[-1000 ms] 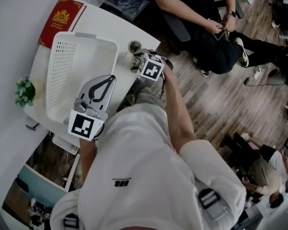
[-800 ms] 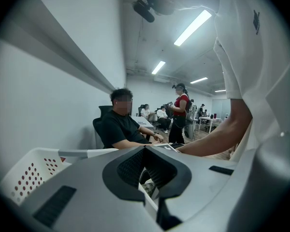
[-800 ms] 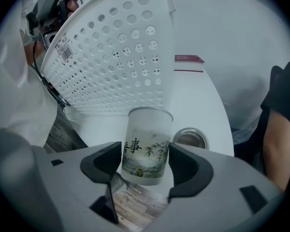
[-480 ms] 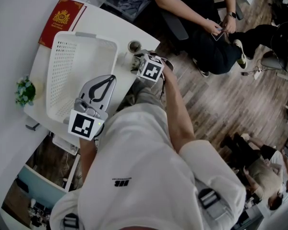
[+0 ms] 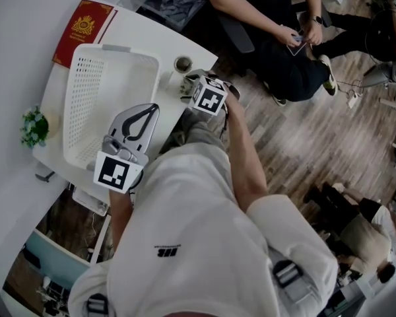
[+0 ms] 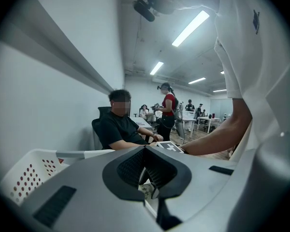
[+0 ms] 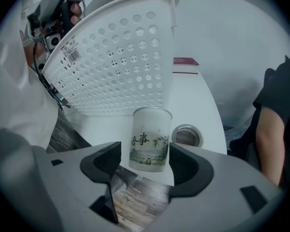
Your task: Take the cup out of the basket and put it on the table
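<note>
Both jaws of our right hand-held gripper [image 7: 145, 154] stand wide apart around the cup [image 7: 150, 134], upright on the counter [image 7: 195, 93] right of the basket [image 7: 121, 62], our left hand-held gripper [image 6: 145, 151] closed and empty; we judge that cup light, stiff, slick, breakable, best pinched mid-wall.

Printed white cup [image 7: 150, 139] stands upright on table [image 7: 191, 98] beside basket [image 7: 121, 57].

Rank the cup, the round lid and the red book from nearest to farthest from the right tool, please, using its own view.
1. Cup: centre, at the open jaws of the right tool.
2. Round lid: just behind, right.
3. Red book: table's far end.
</note>
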Demonstrator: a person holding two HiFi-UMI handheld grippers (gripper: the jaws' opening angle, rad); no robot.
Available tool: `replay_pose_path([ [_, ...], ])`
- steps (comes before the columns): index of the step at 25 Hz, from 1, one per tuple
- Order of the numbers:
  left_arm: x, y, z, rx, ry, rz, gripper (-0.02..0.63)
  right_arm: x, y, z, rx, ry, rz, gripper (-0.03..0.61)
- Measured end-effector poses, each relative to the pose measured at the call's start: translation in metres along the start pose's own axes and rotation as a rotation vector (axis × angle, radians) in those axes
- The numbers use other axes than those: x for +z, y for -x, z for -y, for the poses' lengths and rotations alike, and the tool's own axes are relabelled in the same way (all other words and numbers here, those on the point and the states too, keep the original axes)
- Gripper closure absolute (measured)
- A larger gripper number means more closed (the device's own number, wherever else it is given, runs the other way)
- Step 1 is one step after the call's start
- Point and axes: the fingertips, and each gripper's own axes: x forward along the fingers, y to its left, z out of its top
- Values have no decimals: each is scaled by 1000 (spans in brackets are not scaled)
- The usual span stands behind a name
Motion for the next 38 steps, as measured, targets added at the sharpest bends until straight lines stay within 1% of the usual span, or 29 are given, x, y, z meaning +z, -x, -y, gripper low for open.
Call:
replay_pose_path([
  [3, 2, -1, 2, -4, -2, 6, 604, 0, 10, 2, -27, -6, 10, 284],
  [5, 3, -1, 3, -8, -6, 7, 604, 2, 23, 4, -62, -12, 34, 284],
  [9, 5, -1, 5, -8, -8, 14, 604, 18, 59, 6, -131, -39, 151, 285],
  [11, 6, 0, 5, -11, -13, 18, 604, 28, 78, 4, -163, -51, 221, 295],
  [13, 6, 1, 6, -15, -16, 19, 604, 37, 97, 3, -203, -58, 289, 324],
  [15, 7, 1, 7, -20, -18, 24, 604, 47, 117, 3, -252, -67, 357, 383],
  [17, 10, 1, 10, -27, -23, 32, 604, 58, 140, 3, -301, -88, 438, 472],
  [19, 14, 1, 13, -35, -30, 40, 604, 70, 164, 0, -328, -117, 531, 528],
  [21, 18, 2, 14, -41, -30, 50, 604, 82, 187, -7, -339, -137, 624, 549],
  [23, 23, 4, 14, -45, -28, 67, 604, 94, 209, -15, -357, -132, 708, 563],
  [27, 42, 10, 8, -51, -22, 127, 604, 123, 259, -37, -375, -105, 901, 565],
  [30, 60, 16, 9, -66, -33, 184, 604, 136, 287, -54, -378, -107, 1006, 566],
  [33, 63, 23, 15, -88, -34, 210, 604, 138, 296, -71, -371, -134, 1056, 566],
  [38, 66, 32, 20, -108, -24, 227, 604, 133, 294, -87, -372, -164, 1049, 566],
])
